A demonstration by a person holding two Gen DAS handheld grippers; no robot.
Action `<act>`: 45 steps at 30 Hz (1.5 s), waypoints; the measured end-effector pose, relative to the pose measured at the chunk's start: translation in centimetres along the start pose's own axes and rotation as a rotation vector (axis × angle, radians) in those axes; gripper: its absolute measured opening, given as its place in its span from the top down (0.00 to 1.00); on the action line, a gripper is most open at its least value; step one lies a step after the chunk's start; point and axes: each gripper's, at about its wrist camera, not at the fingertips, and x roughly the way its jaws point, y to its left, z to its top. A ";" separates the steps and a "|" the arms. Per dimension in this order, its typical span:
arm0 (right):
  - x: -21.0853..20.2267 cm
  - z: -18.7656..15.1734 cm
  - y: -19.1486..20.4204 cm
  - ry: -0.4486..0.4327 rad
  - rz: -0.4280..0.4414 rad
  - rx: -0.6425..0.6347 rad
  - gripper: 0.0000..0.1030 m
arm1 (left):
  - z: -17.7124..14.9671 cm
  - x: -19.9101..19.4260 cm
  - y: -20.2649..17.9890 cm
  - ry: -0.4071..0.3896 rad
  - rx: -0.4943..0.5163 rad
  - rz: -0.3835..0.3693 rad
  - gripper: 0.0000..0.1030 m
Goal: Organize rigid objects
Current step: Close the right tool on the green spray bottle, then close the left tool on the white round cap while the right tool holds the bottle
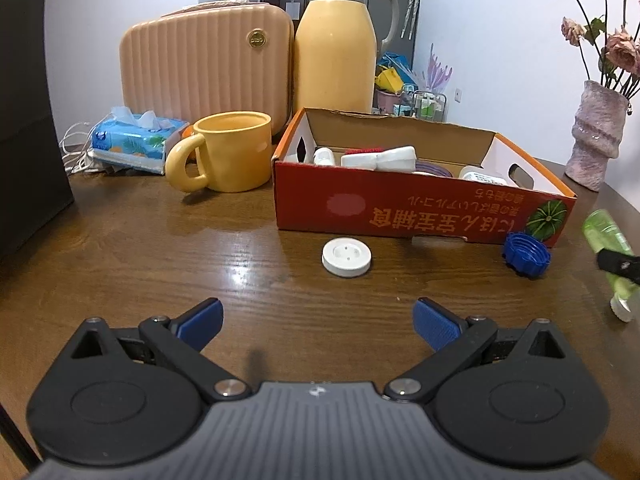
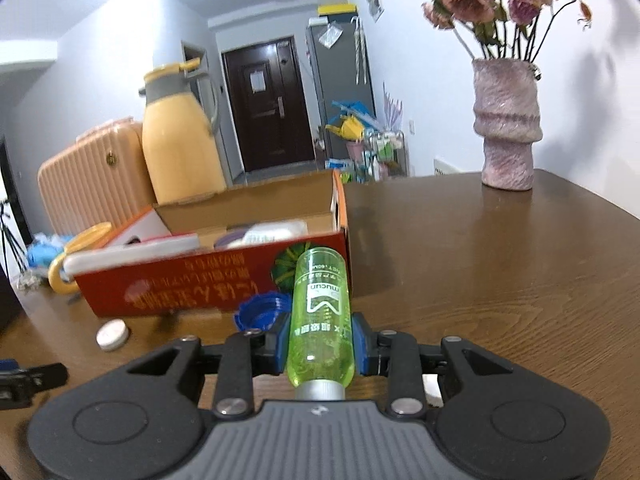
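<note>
Green bottle (image 2: 320, 320) sits lengthwise at lower centre of the right wrist view, pinched between the right tool's (image 2: 321, 347) blue pads, base pointing toward the red box (image 2: 208, 292). Its silver neck runs out of sight behind the tool body. Translucent plastic carries white print. The left tool (image 1: 318, 324) stands spread over the worktop (image 1: 160, 264).

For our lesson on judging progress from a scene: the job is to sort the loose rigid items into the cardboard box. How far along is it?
Done: several white items already lie in the cardboard box.

In hand: the right tool is shut on the green bottle, which points toward the box.

Left: the white round disc and the blue cap sit on the table before the box. The left tool is open and empty.
</note>
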 end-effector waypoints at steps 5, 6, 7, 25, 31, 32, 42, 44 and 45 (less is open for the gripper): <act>-1.1 0.5 -0.6 -0.051 0.005 0.031 0.71 | 0.9 1.8 -0.5 0.011 0.017 0.004 0.00; -1.2 0.5 -0.7 -0.058 0.004 0.035 0.71 | 1.1 2.2 -0.7 0.013 0.014 0.012 0.00; -1.3 0.6 -0.7 -0.062 0.002 0.037 0.71 | 1.2 2.6 -0.7 0.014 0.010 0.020 0.00; -1.3 0.4 -1.2 -0.089 -0.015 0.045 0.71 | 3.1 8.1 -1.3 0.060 0.024 -0.004 0.29; -1.2 0.3 -1.1 -0.084 -0.016 0.041 0.71 | 3.0 8.8 -1.7 0.064 0.059 -0.024 0.50; -1.1 0.3 -1.1 -0.083 -0.016 0.040 0.71 | 3.0 8.8 -1.8 0.062 0.066 -0.030 0.53; -1.2 0.2 -0.8 -0.088 -0.016 0.018 0.71 | 2.9 8.2 -1.7 0.056 0.074 -0.069 0.61; -1.3 0.2 -0.7 -0.091 -0.016 0.013 0.71 | 2.8 7.8 -1.7 0.044 0.077 -0.067 0.61; -1.3 0.2 -0.7 -0.093 -0.015 0.012 0.71 | 2.9 7.6 -1.6 0.036 0.078 -0.065 0.61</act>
